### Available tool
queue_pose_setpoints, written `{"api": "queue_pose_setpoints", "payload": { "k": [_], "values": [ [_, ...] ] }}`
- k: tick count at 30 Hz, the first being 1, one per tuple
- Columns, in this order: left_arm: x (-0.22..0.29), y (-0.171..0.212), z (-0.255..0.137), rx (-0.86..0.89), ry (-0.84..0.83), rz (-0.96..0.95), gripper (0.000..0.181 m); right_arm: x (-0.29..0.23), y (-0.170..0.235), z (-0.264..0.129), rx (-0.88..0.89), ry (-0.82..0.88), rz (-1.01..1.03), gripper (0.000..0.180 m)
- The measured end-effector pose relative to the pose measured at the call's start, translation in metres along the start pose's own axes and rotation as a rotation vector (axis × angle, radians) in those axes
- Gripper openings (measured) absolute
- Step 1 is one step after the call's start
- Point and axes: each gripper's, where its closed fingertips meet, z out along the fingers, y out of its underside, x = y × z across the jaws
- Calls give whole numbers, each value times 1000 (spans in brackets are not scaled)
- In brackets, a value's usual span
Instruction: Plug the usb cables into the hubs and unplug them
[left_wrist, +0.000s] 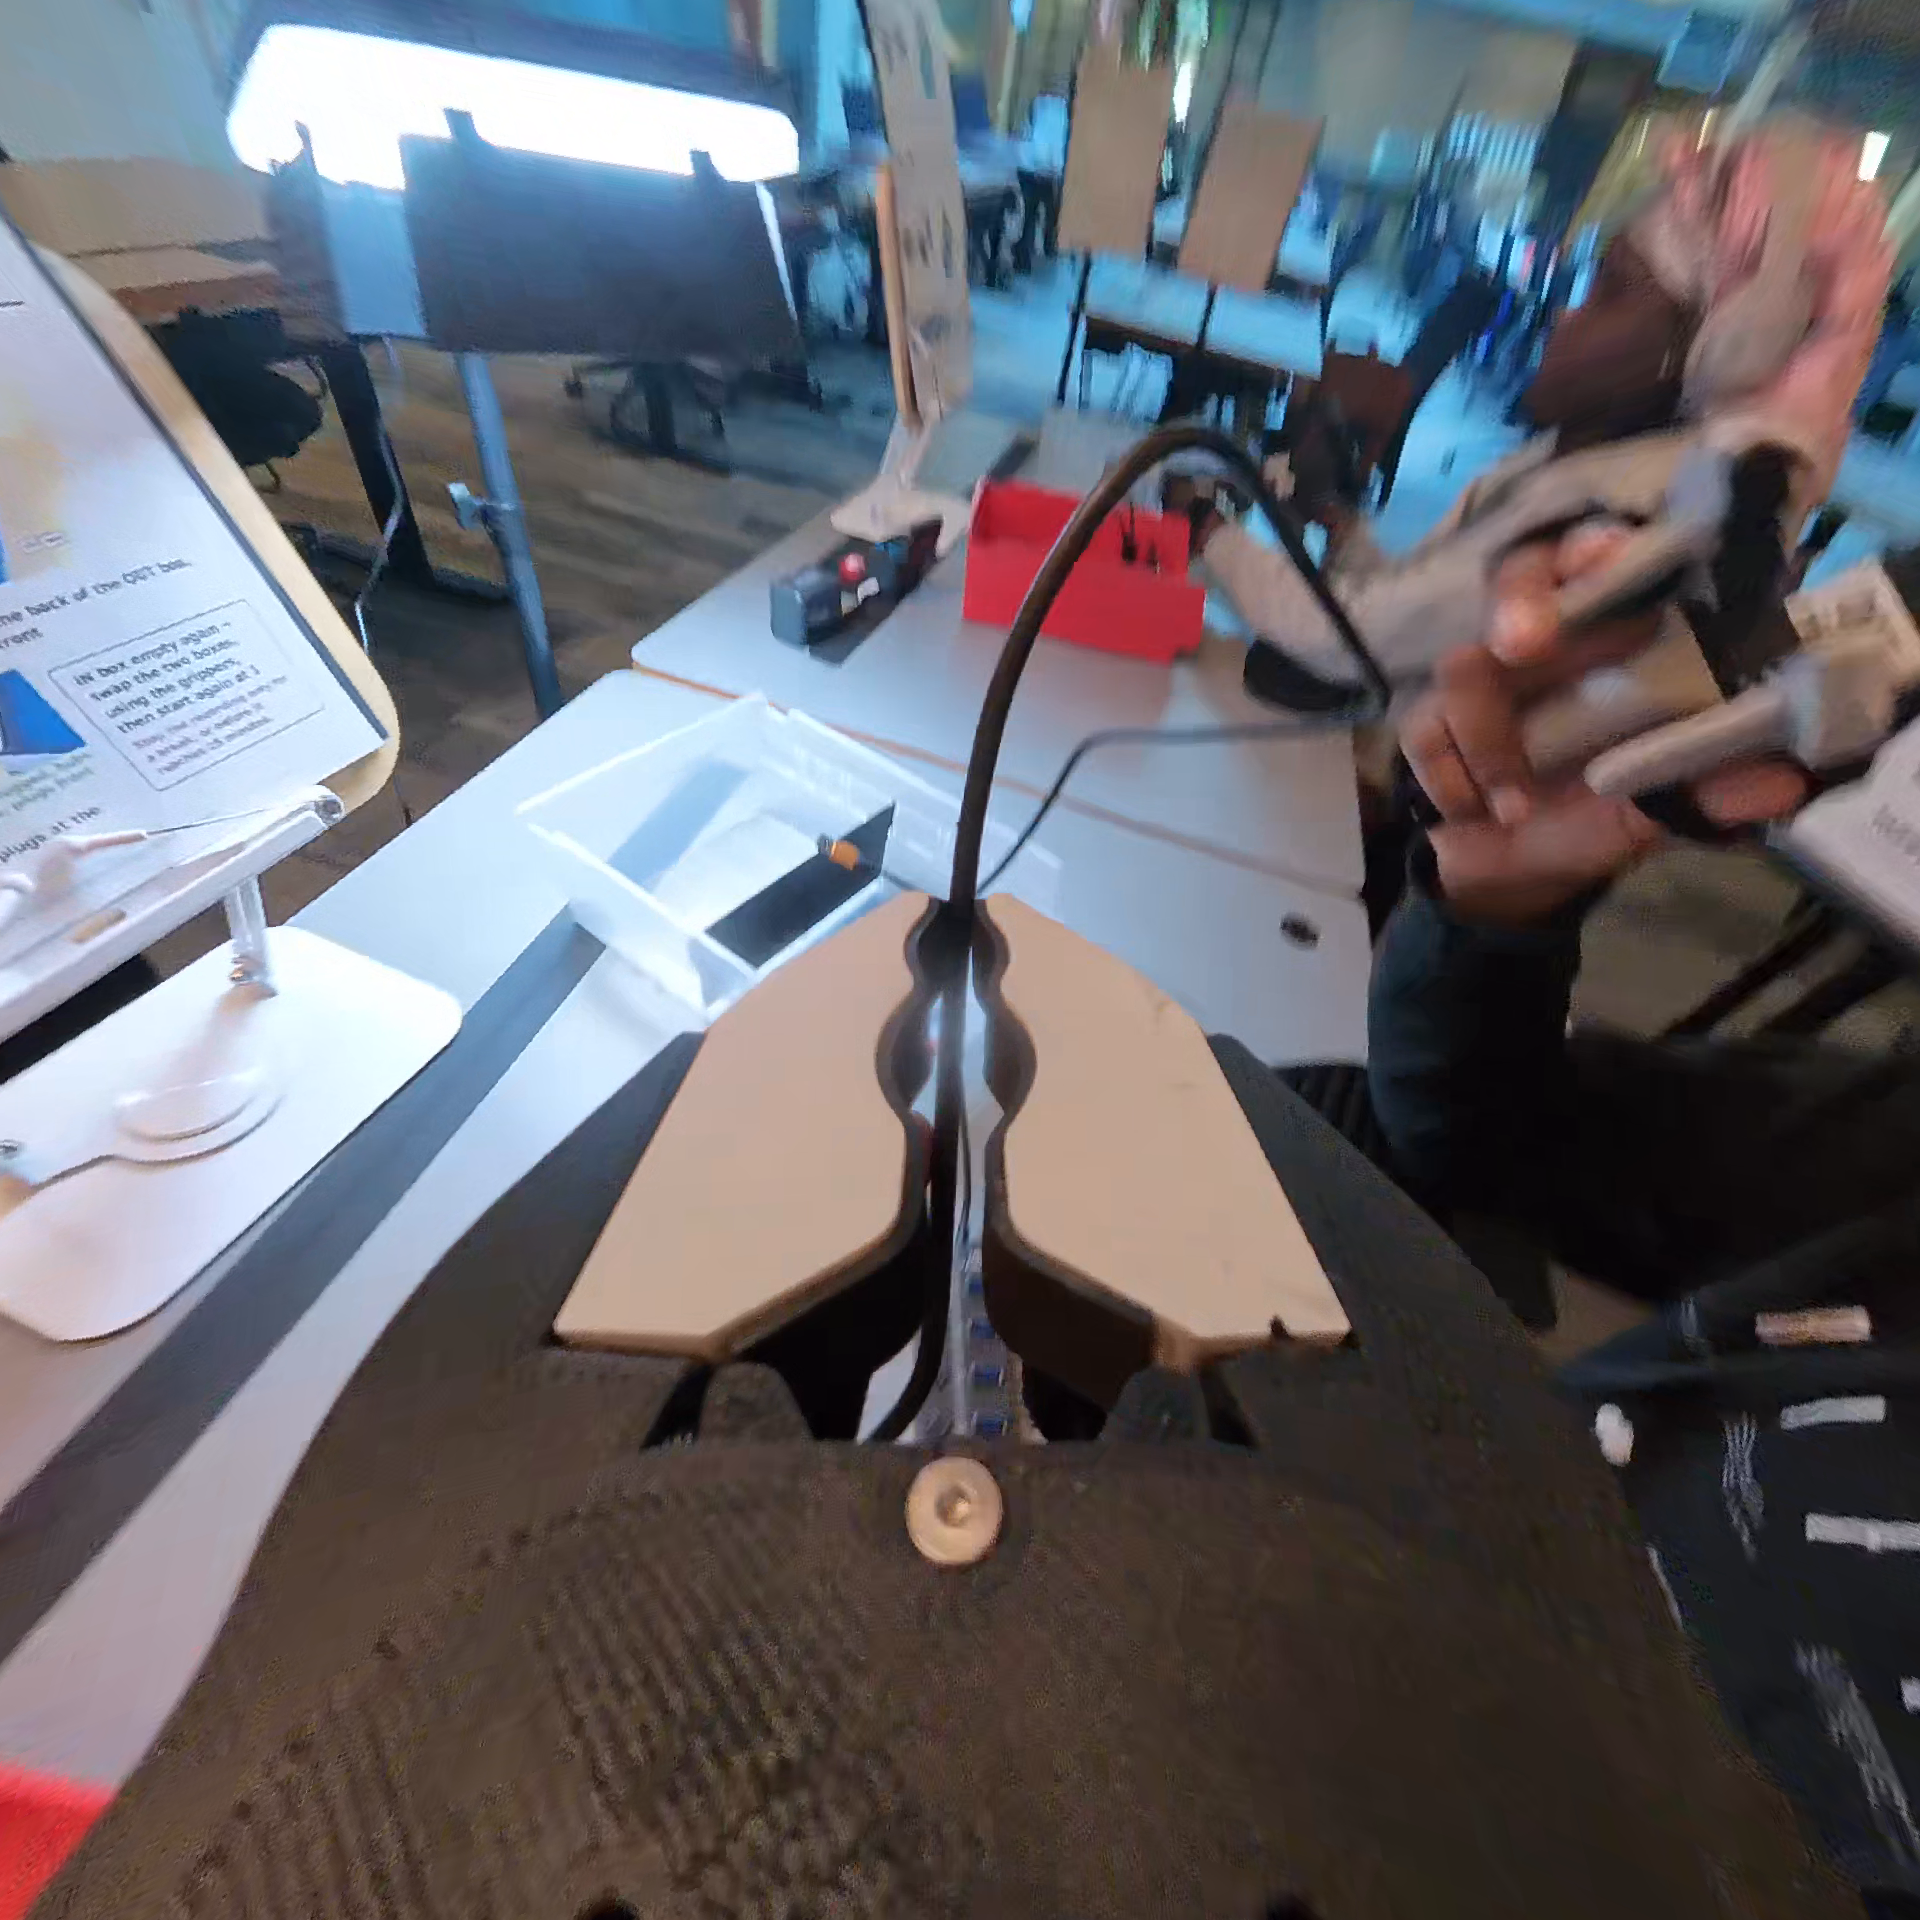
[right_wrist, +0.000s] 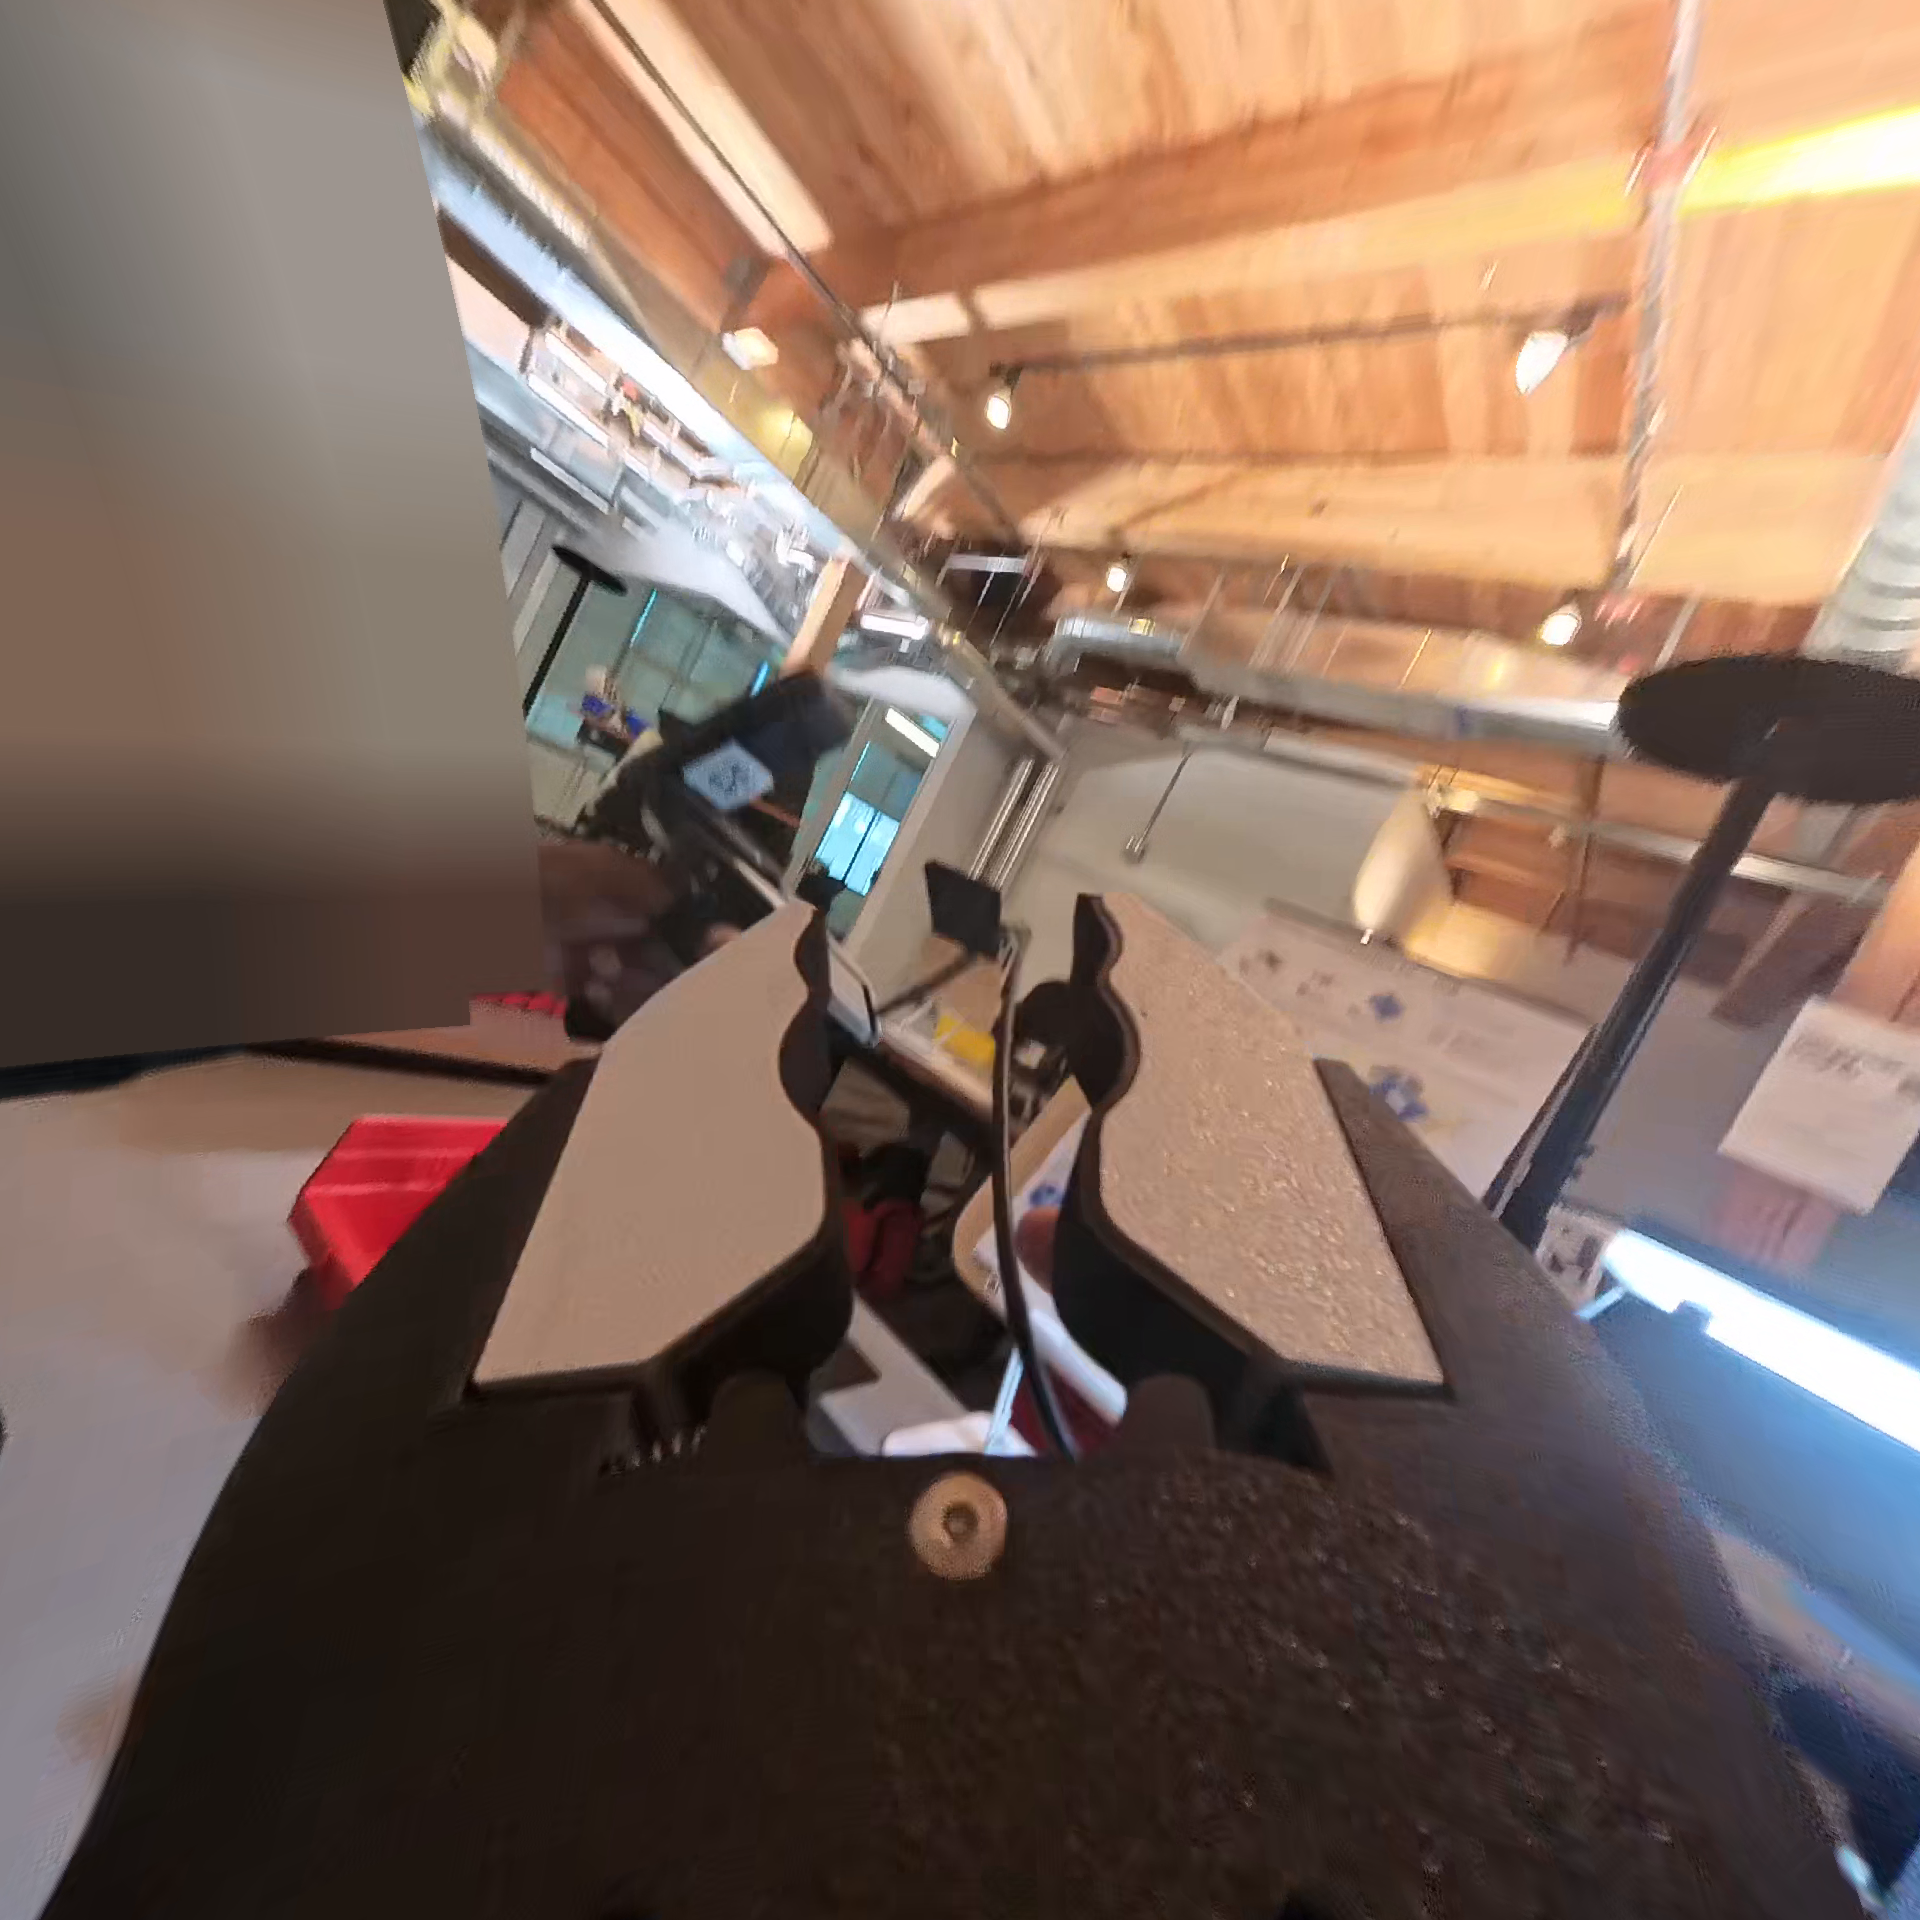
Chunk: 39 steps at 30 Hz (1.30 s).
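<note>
1. The left tool (left_wrist: 961, 914) is clamped on the black usb cable (left_wrist: 1013, 665): its two fingers meet on the cord at their tips, and the cord runs back through the narrow slot between them toward the tool body.
2. Ahead of the left tool's tips the cable arches up and over to the right, toward the right tool (left_wrist: 1621, 665), which a hand (left_wrist: 1496, 758) holds raised and well off the table (left_wrist: 1195, 727).
3. The right tool (right_wrist: 951, 925) stands apart in its own view, tilted up toward the ceiling; a black cord hangs in the gap close to the right-hand finger, and I cannot tell whether it touches.
4. Below the slot of the left tool a pale strip with small blue marks shows, possibly a hub (left_wrist: 977, 1340); it is too hidden to say for sure. No plug end is visible in either view.
5. Ahead and left of the left tool a clear plastic tray (left_wrist: 665, 779) sits on the table; a red bin (left_wrist: 1070, 592) sits farther ahead.
6. Judging by this, the step is regrasping the cable. To do it well, keep the left tool's grip steady, bring the right tool down level, and close it on the plug housing rather than on loose cord.
7. Risk: the cord may slip or kink if pulled sideways.
</note>
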Motion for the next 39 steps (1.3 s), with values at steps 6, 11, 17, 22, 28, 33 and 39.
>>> {"api": "queue_pose_setpoints", "payload": {
  "k": [6,11,17,22,28,33,39],
  "values": [
    [-22,-3,11,122,3,-116,5,-78,34,19,-145,-317,28,22],
    [6,0,32,71,53,-43,5,-115,173,73,-388,-322,196,45],
    [49,20,57,28,158,-23,5,-128,216,101,-295,-280,528,33],
    [49,3,43,108,189,-23,5,-124,189,83,-216,-372,377,4],
    [34,1,-5,135,134,144,39,-97,157,70,-264,-416,383,4],
    [25,83,-11,-85,125,262,51,-64,129,56,-254,-414,497,5],
    [45,176,42,-219,236,281,63,-66,132,50,-299,-467,624,4]
  ]
}}
